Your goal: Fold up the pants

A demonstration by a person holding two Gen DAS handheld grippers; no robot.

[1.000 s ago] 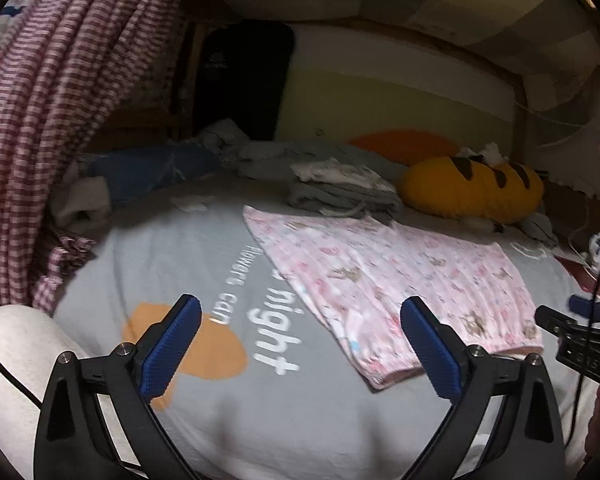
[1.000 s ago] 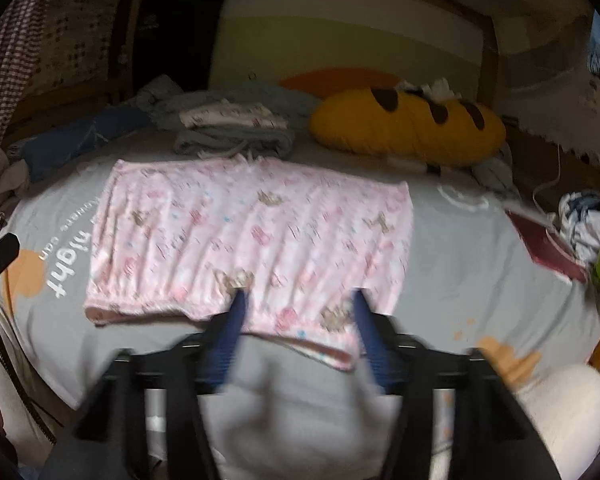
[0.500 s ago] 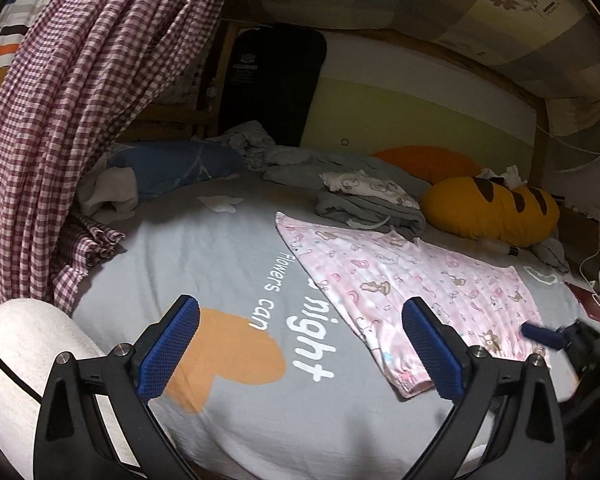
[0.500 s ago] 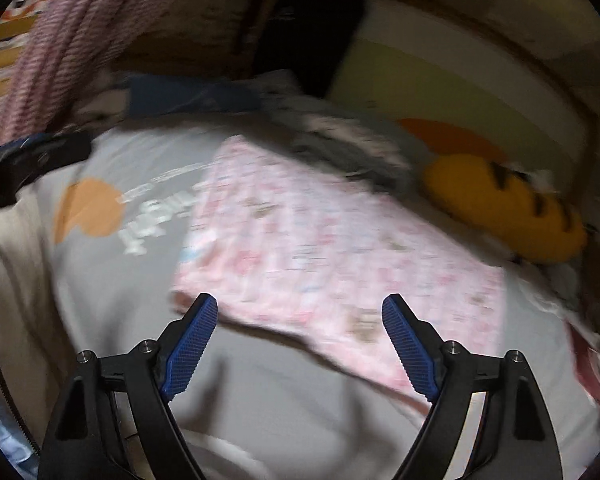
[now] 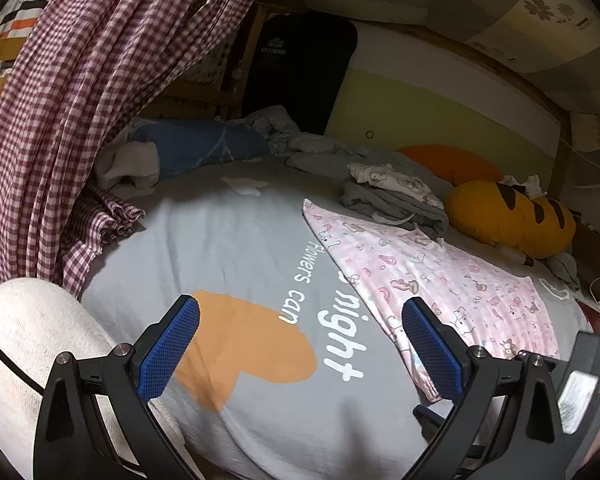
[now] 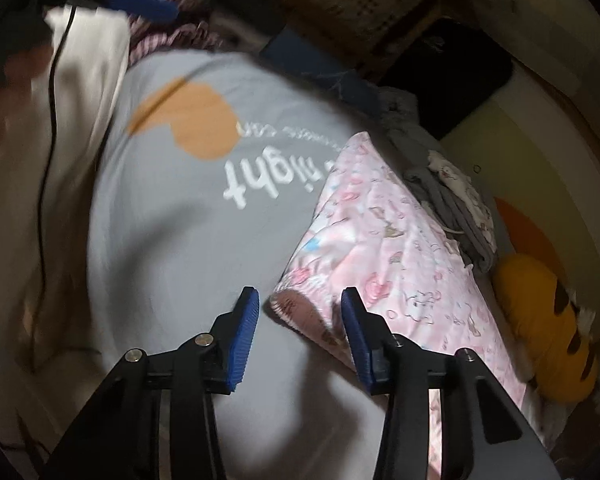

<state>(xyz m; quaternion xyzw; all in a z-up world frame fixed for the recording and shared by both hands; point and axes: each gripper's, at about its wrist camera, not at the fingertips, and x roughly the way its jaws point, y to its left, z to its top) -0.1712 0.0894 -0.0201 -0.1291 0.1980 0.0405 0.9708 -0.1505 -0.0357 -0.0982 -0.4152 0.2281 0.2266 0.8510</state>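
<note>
Pants lie flat on the grey sheet, pink with small animal prints, already doubled into one long strip. In my left view they run from 12 toward 4 o'clock; near end has a gathered hem.

My left gripper is wide open, nothing between the pads. It hangs over the sheet's orange patch and white "night" lettering. Its right pad overlaps the pants' near edge in view; can't tell if it touches.

My right gripper is closing, jaws partly apart. The pants' near corner sits between the pads. The right-hand pad overlaps the cloth in view, the left-hand pad is clear of it, so no pinch on it yet. Right view is rolled and motion-blurred, fine contact unclear.

Around the pants:
- grey clothes pile touching the far edge, at 1 o'clock in the left view
- yellow plush with dark stripes beyond that, at 2 o'clock
- checked curtain hanging at 10 o'clock, its bottom bunched on the sheet
- blue bundle and white cloth at 11 o'clock, well apart from the pants
- black garment hanging at the back, 12 o'clock
- my pale-clad knee at 8 o'clock, just beside the left gripper
</note>
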